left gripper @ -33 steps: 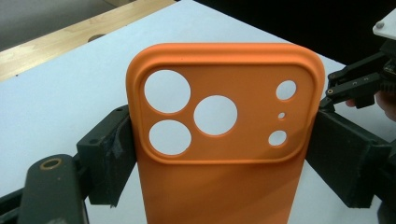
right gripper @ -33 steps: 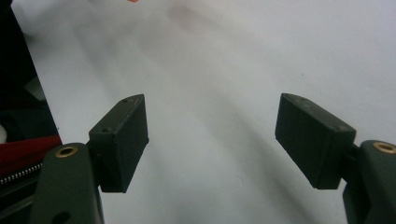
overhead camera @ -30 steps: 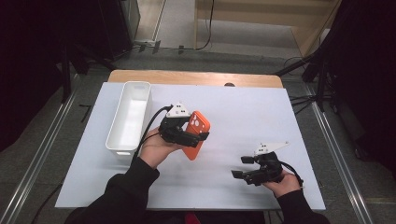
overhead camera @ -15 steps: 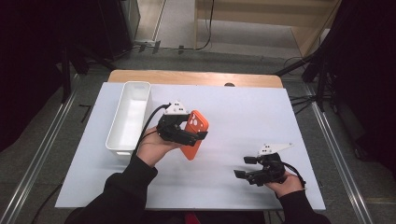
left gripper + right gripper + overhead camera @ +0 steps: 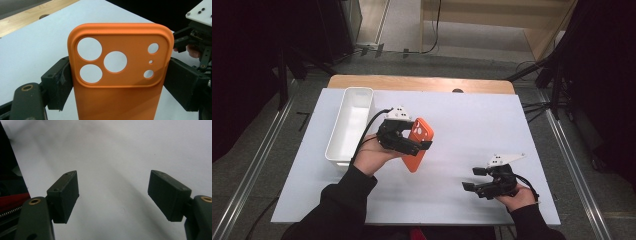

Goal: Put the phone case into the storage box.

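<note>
An orange phone case with round camera cut-outs is held above the middle of the white table top, tilted. My left gripper is shut on the orange phone case, and both black pads press its long sides. My right gripper rests low near the table's front right edge, pointing left. Its jaws stand wide apart in the right gripper view, with only bare white table between them. The right gripper also appears beyond the case in the left gripper view.
A long white bin stands at the left of the white table top, just left of my left hand. A wooden strip runs along the far edge. Metal rails and dark floor flank the table.
</note>
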`<move>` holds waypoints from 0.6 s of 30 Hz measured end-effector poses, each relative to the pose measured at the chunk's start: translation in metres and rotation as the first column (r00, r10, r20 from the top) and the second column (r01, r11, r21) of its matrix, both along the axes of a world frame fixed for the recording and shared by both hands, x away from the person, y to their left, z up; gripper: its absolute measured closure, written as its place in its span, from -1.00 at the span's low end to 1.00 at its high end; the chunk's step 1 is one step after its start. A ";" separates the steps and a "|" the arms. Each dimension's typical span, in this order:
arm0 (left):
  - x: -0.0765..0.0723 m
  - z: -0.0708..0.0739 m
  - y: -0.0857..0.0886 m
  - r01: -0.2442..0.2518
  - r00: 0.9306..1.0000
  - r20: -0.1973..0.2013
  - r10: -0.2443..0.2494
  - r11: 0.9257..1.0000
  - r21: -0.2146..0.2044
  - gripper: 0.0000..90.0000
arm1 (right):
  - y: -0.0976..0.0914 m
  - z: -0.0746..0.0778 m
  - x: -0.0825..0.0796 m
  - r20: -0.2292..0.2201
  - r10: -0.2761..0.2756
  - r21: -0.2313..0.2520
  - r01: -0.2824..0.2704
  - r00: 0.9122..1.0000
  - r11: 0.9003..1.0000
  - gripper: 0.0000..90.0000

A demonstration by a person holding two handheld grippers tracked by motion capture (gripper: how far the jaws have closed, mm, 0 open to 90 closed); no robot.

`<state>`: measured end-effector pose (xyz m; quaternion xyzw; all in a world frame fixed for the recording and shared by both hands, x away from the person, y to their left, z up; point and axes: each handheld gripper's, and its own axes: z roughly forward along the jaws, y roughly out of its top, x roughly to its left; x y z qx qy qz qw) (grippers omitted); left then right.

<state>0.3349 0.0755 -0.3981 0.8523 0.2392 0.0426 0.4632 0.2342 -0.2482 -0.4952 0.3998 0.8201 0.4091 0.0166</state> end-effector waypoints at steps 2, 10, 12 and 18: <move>0.001 0.003 0.003 0.015 1.000 -0.001 -0.015 1.000 0.004 -0.65 | 0.000 0.000 0.000 0.001 0.001 0.002 -0.001 1.000 1.000 -0.47; 0.002 0.010 0.008 0.049 0.999 -0.020 -0.049 0.999 0.011 -0.65 | 0.000 0.001 0.000 -0.007 -0.006 0.009 0.006 1.000 1.000 -0.47; 0.002 0.011 0.010 0.053 0.998 -0.020 -0.053 0.998 0.015 -0.65 | 0.000 0.001 -0.001 -0.007 -0.005 0.010 0.005 1.000 1.000 -0.47; 0.003 0.016 0.017 0.055 0.998 -0.018 -0.055 0.998 0.016 -0.65 | 0.001 0.001 -0.001 -0.011 -0.001 0.015 0.002 1.000 1.000 -0.47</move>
